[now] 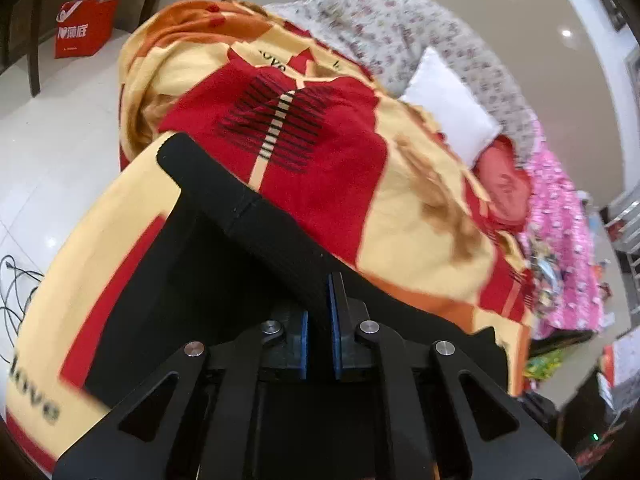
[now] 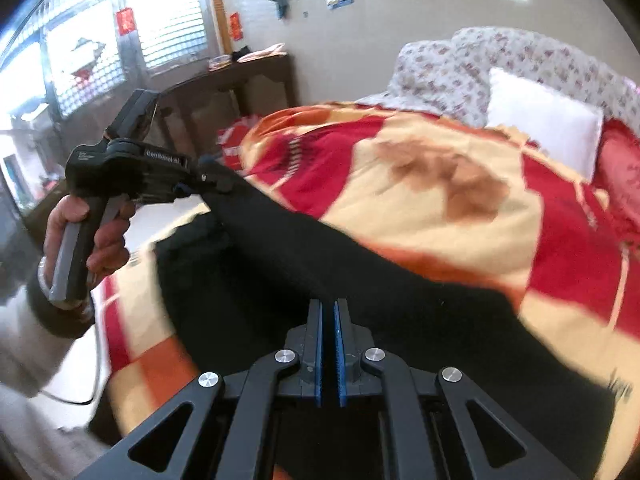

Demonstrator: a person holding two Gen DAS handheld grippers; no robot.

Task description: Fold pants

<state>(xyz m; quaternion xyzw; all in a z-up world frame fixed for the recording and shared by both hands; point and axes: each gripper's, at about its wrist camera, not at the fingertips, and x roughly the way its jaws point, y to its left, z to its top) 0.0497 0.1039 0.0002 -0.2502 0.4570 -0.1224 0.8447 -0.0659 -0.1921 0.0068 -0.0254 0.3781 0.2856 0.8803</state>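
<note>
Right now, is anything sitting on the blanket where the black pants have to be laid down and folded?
Nothing visible. Both claws, left and right, are shut on the black fabric pants, stretched above the red-and-yellow patterned blanket. That stretch of blanket is bare; the white pillow lies further back by the floral bedding.

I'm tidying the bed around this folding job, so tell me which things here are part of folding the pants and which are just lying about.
Part of the job:
black knit pants
left gripper, shut on the pants
right gripper, shut on the pants

Just lying about:
red and yellow patterned blanket
white rectangular pillow
floral grey quilt
pink printed cloth
red paper bag
</note>
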